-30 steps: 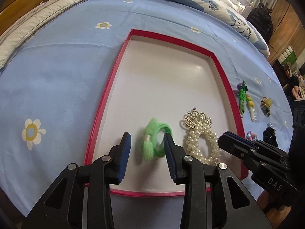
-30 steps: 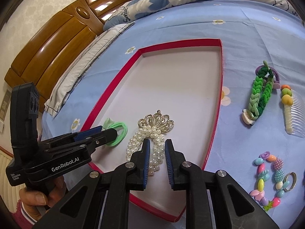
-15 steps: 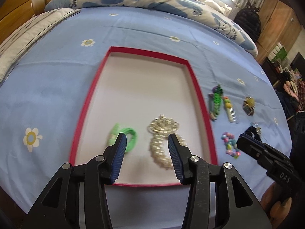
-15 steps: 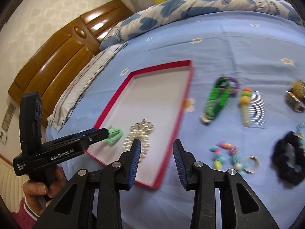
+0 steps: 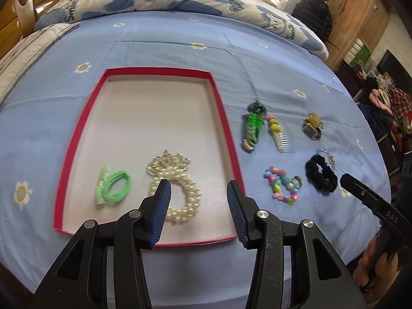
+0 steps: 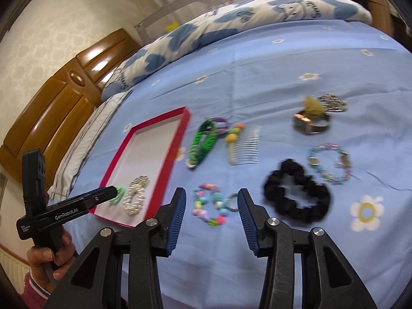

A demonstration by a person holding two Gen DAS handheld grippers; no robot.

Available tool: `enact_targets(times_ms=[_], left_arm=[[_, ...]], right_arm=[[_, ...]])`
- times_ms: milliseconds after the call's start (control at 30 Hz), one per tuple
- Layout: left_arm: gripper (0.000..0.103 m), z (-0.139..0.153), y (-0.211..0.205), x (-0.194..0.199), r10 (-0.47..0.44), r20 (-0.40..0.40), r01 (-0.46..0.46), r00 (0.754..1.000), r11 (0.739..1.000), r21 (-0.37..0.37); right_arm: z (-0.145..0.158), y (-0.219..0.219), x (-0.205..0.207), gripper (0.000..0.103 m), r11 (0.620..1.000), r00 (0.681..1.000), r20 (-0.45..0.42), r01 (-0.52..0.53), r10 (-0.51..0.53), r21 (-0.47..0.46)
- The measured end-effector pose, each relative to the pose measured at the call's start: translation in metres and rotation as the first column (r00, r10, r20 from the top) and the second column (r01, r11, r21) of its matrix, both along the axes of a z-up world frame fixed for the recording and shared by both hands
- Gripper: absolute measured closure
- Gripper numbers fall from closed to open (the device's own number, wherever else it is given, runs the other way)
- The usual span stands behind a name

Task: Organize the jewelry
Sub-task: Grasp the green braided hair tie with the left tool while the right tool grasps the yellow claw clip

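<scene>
Surface: blue flowered bedsheet [image 5: 167, 51] carrying a red-rimmed tray [image 5: 226, 128].
In tray: green hair tie [image 5: 113, 186] and pearl crown bracelet [image 5: 175, 180], side by side near the front edge.
Change: both grippers have pulled back from the tray; the right has swung over to the loose pieces.
Left gripper [image 5: 197, 200]: fingers spread, nothing between them.
Right gripper [image 6: 211, 208]: jaws have just been opening, empty, framing the pastel bead bracelet [image 6: 209, 204].
Still outside: black scrunchie [image 6: 296, 198], comb [image 6: 244, 146], green braided clip [image 6: 202, 143].
Meaning: two pieces stowed; the bead bracelet looks next.
</scene>
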State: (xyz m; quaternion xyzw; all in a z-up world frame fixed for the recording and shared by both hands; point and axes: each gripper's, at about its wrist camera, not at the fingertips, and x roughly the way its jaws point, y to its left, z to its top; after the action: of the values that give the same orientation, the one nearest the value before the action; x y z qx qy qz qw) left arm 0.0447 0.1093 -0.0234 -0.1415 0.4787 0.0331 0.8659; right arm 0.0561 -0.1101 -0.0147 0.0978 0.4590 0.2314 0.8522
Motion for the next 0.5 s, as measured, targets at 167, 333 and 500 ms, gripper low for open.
enact_targets(times_ms=[167, 333, 500], left_arm=[[0.059, 0.003, -0.013, 0.009, -0.035, 0.002, 0.035, 0.999, 0.999, 0.0], [0.059, 0.007, -0.031, 0.022, -0.074, 0.007, 0.074, 0.997, 0.997, 0.016], [0.059, 0.008, -0.045, 0.037, -0.107, 0.007, 0.107, 0.994, 0.994, 0.027]], right_arm=[[-0.002, -0.029, 0.0, 0.058, 0.998, 0.998, -0.005, 0.055, -0.056, -0.01], [-0.003, -0.049, 0.004, 0.058, 0.995, 0.995, -0.006, 0.101, -0.101, -0.01], [-0.003, -0.064, 0.012, 0.058, 0.991, 0.991, -0.002, 0.136, -0.136, -0.006]])
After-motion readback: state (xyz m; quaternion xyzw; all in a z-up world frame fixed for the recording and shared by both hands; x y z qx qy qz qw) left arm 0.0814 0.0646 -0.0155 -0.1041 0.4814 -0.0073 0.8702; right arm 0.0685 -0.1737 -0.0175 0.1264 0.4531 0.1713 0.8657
